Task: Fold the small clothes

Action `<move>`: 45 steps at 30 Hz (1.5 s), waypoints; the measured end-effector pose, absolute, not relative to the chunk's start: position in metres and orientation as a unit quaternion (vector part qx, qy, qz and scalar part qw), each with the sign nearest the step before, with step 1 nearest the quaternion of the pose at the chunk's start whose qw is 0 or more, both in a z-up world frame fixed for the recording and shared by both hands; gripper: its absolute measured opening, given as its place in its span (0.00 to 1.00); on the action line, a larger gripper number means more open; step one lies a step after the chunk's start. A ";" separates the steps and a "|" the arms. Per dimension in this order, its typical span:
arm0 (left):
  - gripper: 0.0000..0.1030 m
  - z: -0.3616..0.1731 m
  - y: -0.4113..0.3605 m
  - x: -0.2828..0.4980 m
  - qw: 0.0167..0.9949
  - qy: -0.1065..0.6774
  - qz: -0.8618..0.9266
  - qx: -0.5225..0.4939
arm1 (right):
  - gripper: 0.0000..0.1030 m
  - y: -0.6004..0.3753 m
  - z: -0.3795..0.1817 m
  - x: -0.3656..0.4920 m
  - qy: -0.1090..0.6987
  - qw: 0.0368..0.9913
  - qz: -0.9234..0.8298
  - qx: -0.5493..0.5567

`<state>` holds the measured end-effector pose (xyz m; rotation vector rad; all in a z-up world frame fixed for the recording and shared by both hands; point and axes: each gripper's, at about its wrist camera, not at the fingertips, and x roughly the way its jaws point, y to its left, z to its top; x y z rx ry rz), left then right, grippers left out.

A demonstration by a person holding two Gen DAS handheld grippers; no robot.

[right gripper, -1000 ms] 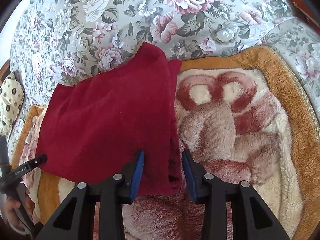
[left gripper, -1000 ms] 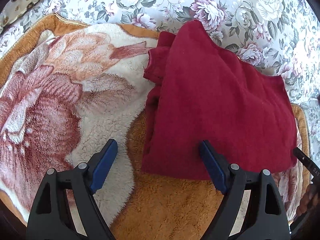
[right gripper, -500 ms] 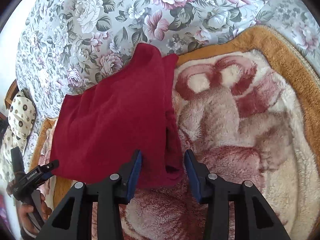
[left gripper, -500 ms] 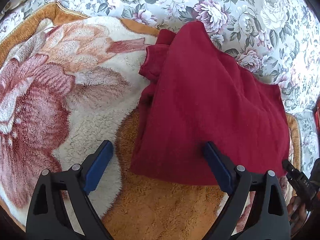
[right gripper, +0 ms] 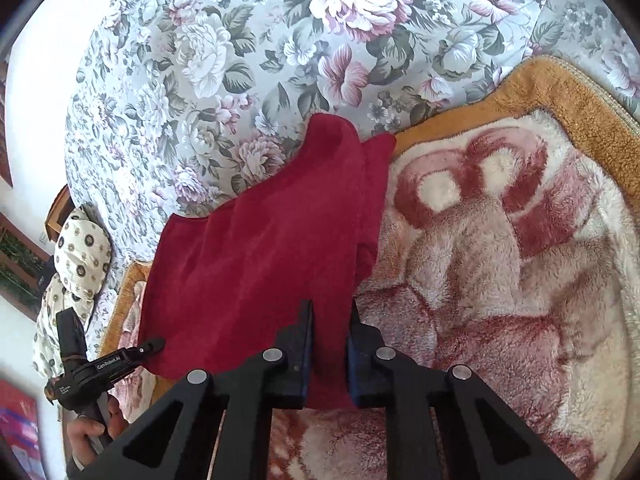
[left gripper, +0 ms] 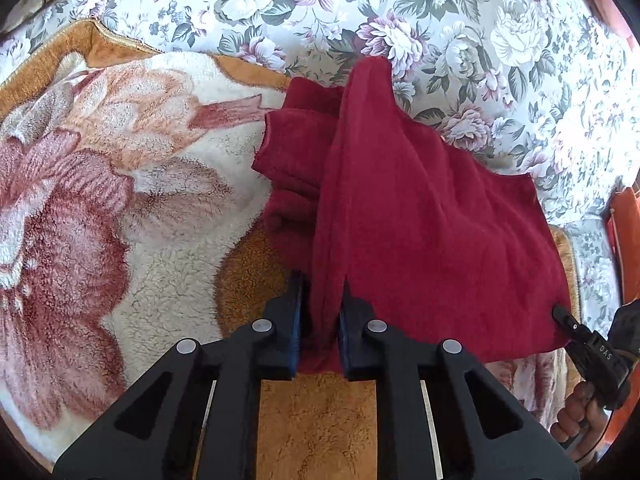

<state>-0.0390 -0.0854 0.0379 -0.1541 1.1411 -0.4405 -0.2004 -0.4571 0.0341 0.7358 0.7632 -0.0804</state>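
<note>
We are closing the jaws of the left gripper (left gripper: 319, 320) and the right gripper (right gripper: 329, 350) on the near hem of the dark red garment (left gripper: 420, 240), fabric pinched between both pairs. It is lying across the plush floral blanket (left gripper: 120, 220) and the flowered bedspread (left gripper: 480, 40) beyond. If either pinch is catching only one layer, we are risking the lower layers sagging and a crooked fold; blanket pile could snag too. We are not seeing how many layers are held, and the bunched far-left sleeve stays hard to read.
</note>
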 end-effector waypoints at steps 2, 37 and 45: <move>0.12 0.046 -0.082 -0.044 0.816 0.532 -0.212 -0.076 | 0.12 -0.453 0.044 -0.204 0.363 0.863 -0.029 0.349; 0.09 0.048 -0.065 -0.126 0.816 0.537 -0.213 -0.021 | 0.34 -0.286 0.093 -0.071 0.411 0.895 0.073 0.159; 0.12 0.033 -0.064 -0.112 0.810 0.545 -0.213 -0.043 | 0.30 -0.246 0.046 0.016 0.461 0.880 0.064 0.095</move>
